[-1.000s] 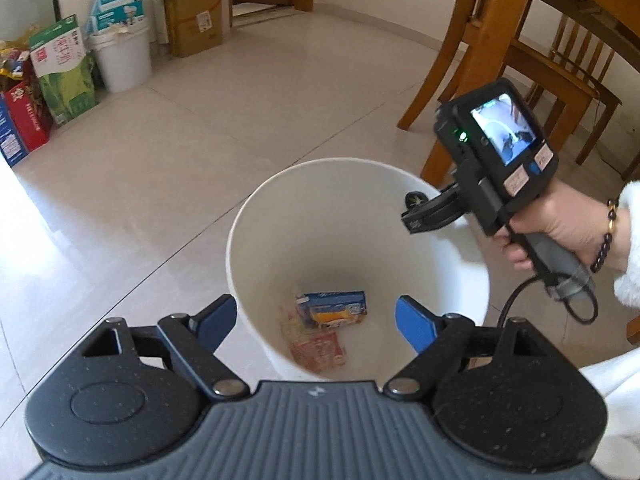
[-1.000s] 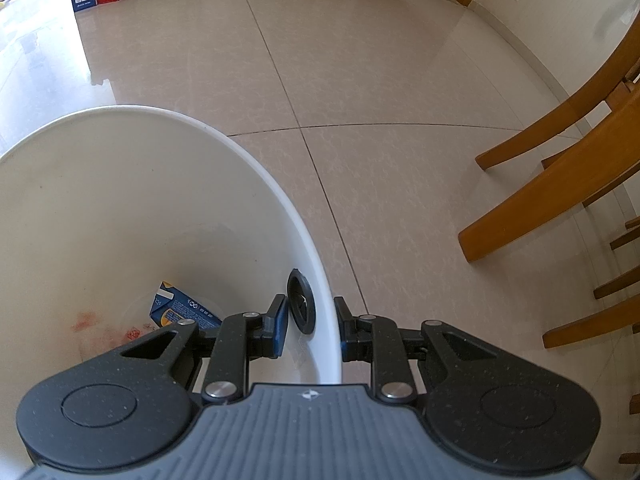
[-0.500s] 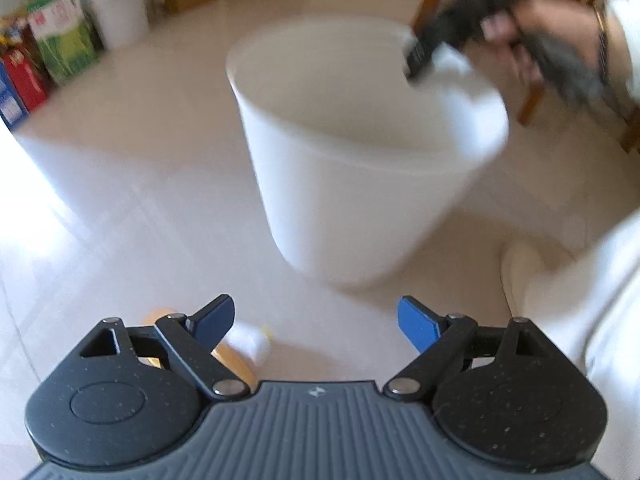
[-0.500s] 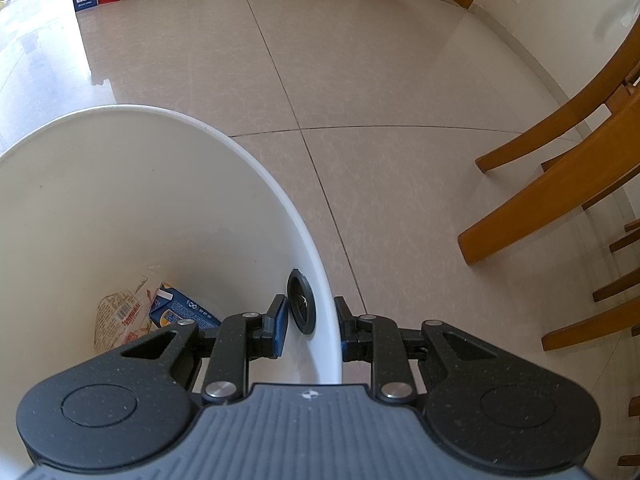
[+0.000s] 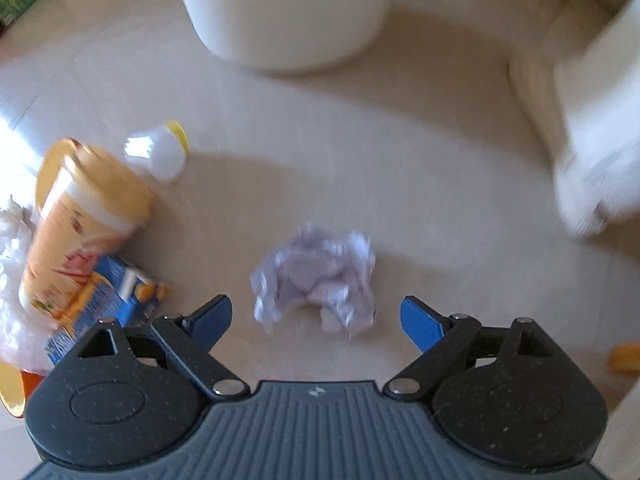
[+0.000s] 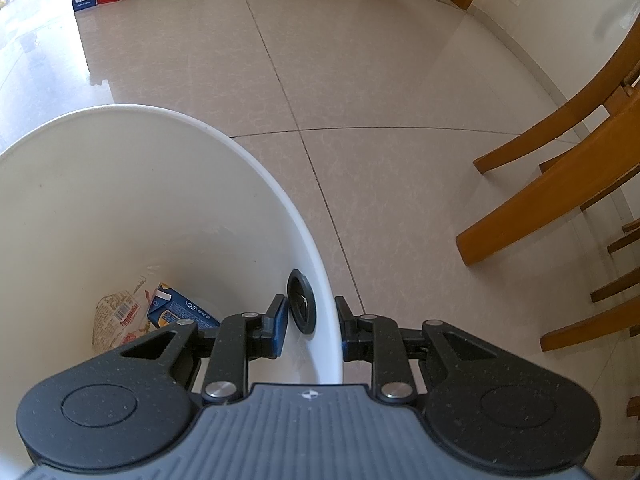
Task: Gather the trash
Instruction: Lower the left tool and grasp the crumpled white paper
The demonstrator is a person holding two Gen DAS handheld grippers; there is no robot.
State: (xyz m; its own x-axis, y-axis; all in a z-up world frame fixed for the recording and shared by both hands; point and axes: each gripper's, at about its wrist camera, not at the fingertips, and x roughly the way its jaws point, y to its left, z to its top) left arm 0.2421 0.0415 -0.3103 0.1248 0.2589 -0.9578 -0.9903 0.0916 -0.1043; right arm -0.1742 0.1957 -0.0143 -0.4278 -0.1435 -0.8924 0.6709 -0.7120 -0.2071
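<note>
White bin (image 6: 120, 200), white crumpled paper (image 5: 316, 276), yellow cup (image 5: 76, 216), blue carton (image 5: 108, 304)

Left wrist: I look steeply down, close over the floor (image 5: 360, 152).
Right wrist: I look down across the bin (image 6: 280, 208) rim.
Shared: the white bin, top of the left frame.

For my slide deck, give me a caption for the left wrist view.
Open left gripper above a crumpled white paper ball on the tiled floor.

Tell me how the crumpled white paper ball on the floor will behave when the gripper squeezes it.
The crumpled white paper ball looks loosely creased, so it will probably compress rather than resist. It seems light and may slide on the glossy tiled floor if nudged.
</note>
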